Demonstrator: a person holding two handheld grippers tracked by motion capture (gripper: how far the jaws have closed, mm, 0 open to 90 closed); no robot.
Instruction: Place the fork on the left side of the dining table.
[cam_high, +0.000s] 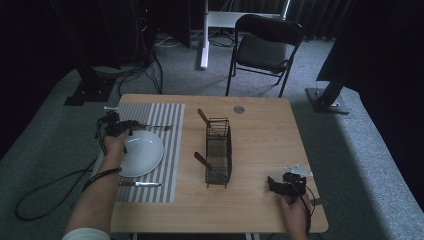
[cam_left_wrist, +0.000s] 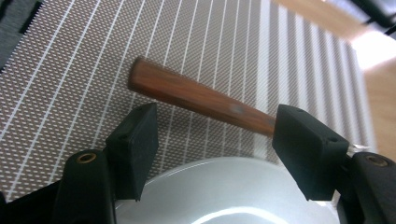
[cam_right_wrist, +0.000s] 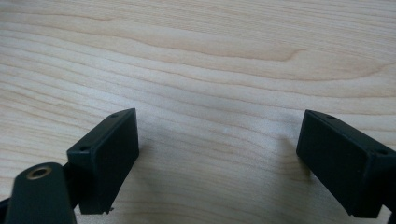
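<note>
i start with the table (cam_high: 260, 145), pale wood, running away from both my grippers. off my left gripper's (cam_high: 116, 128) side lies the striped placemat (cam_high: 167, 150), and the white plate (cam_high: 145, 152) sits on it, right under and just behind the jaws. the wire rack (cam_high: 219, 150) stands between my two grippers, well apart from each, with two more wooden handles poking out of its near side. a knife (cam_high: 140, 184) lies on the mat, back toward my left forearm.

my left gripper (cam_left_wrist: 215, 128) has its jaws set wide, holding nothing. in the left gripper view the wooden handle (cam_left_wrist: 201, 98) of a fork lies flat on the mat just ahead of the jaws, slanting across the gap, one end running behind the right-hand jaw. the plate rim (cam_left_wrist: 224, 177) curves just below it.

my right gripper (cam_right_wrist: 217, 144) is also spread wide and empty, hovering over bare wood at the table's near edge.

i judge the fork light and stiff, the lacquered handle a bit slick and rounded, so it may roll or pivot if pinched off-centre. i'd take it across the middle of the handle, square to its length, dropping low enough to close on wood without scraping the plate.
</note>
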